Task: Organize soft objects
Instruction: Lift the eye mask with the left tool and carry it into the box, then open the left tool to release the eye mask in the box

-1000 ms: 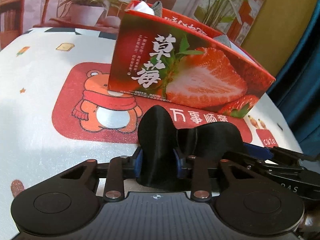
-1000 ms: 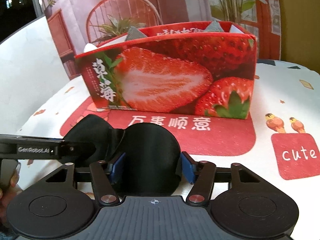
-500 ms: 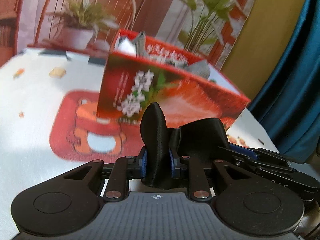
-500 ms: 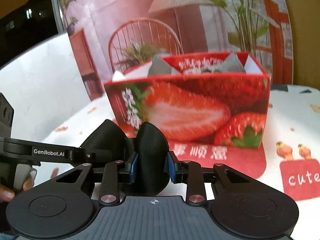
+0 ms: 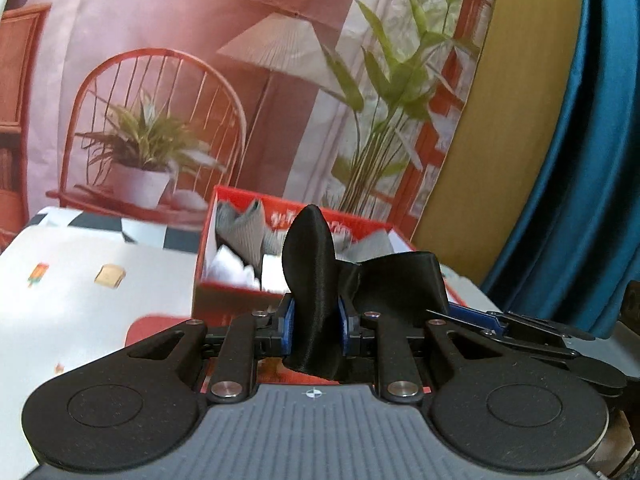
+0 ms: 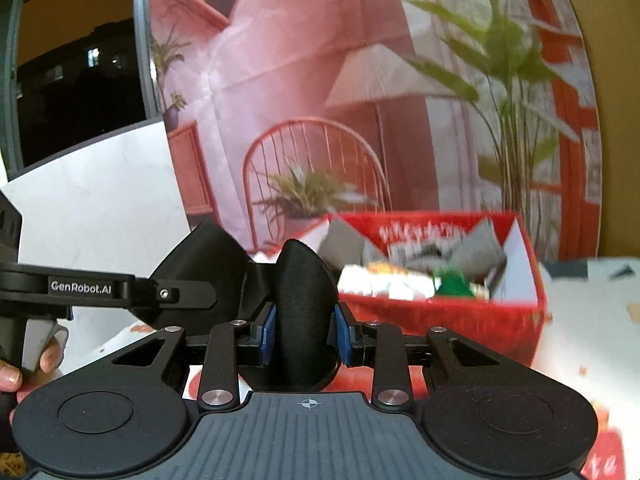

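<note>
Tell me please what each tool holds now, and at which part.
Both hold one black bra. The left tool pinches one folded cup; the right tool pinches the other cup.

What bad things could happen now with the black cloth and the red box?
1. Both grippers, left and right, pinch one black cloth; pulling apart could tug it loose.
2. The red box already holds grey cloths, so the new piece may bunch on top.
3. The box looks light; a low pass might knock it.

Matte black left tool (image 5: 314, 330) and right tool (image 6: 305, 334): blue pads, silver screws, white "GenRobot.AI" lettering.
</note>
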